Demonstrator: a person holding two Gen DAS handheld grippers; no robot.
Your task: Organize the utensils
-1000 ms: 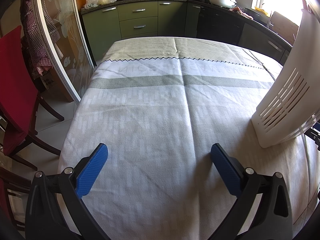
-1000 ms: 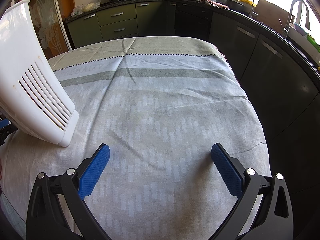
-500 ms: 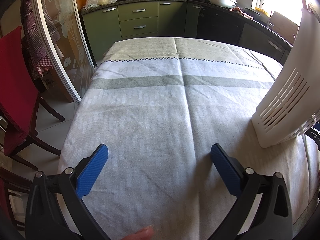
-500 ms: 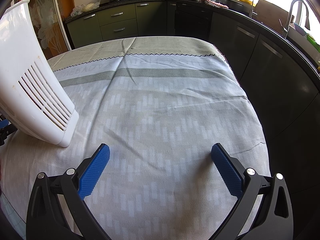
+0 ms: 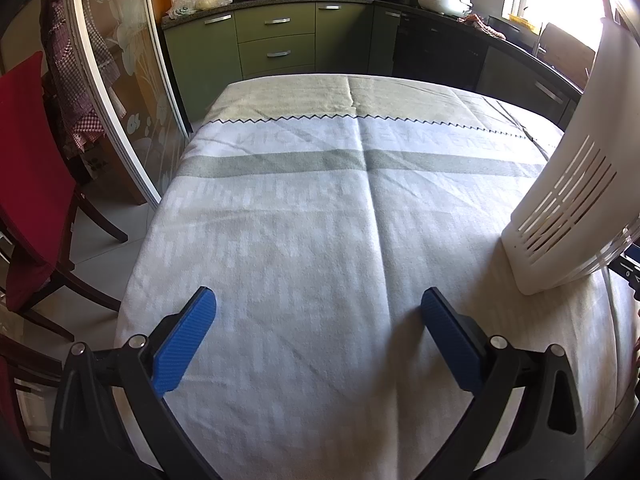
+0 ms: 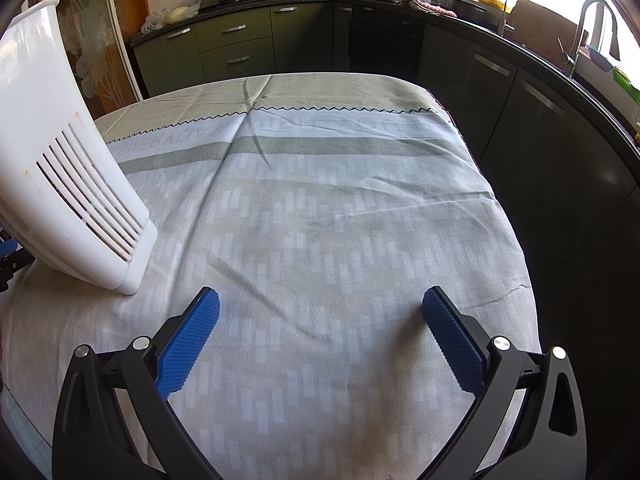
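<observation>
A white slotted plastic utensil holder [image 5: 576,184] stands on the cloth-covered table [image 5: 320,220], at the right edge of the left wrist view. It also shows at the left of the right wrist view [image 6: 68,184]. It stands between the two grippers. My left gripper [image 5: 318,306] is open and empty, low over the cloth. My right gripper [image 6: 320,304] is open and empty, also low over the cloth. No utensils are in view.
A red chair [image 5: 28,184] and a glass sliding door [image 5: 120,92] stand left of the table. Green kitchen cabinets [image 5: 276,40] run along the back. Dark cabinets and a counter with a tap [image 6: 584,28] run close along the table's right edge.
Both grippers have stayed in place. A fingertip that showed at the bottom of the left wrist view half a second ago is gone.
</observation>
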